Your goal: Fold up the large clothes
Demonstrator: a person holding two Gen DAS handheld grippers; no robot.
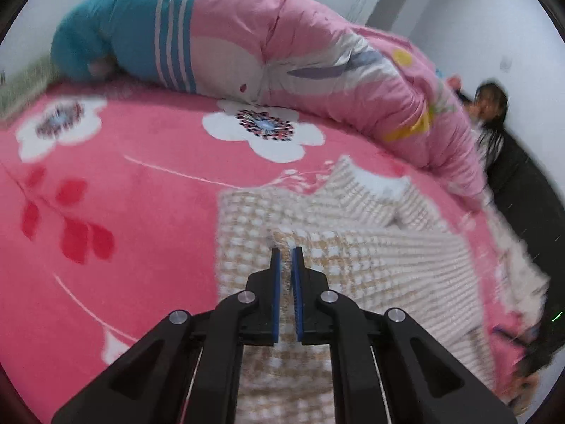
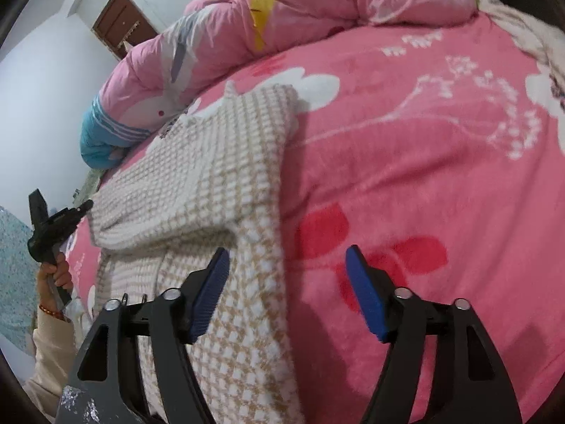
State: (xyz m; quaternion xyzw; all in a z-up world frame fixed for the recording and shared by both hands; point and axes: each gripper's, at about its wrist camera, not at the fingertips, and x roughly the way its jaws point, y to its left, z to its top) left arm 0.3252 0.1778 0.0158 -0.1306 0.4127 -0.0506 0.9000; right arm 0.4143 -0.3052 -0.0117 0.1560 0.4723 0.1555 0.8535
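A beige and white checked knit garment lies partly folded on the pink flowered bed cover. My left gripper is shut on an edge of the garment, its blue pads pinching the fabric. In the right wrist view the same garment lies at the left, with a folded part on top. My right gripper is open and empty, low over the garment's right edge; its left finger is over the knit and its right finger over the pink cover. The left gripper shows at the far left, held in a hand.
A rolled pink and teal quilt lies along the far side of the bed, also seen in the right wrist view. A dark-haired person is at the bed's right edge. A white wall and brown door stand behind.
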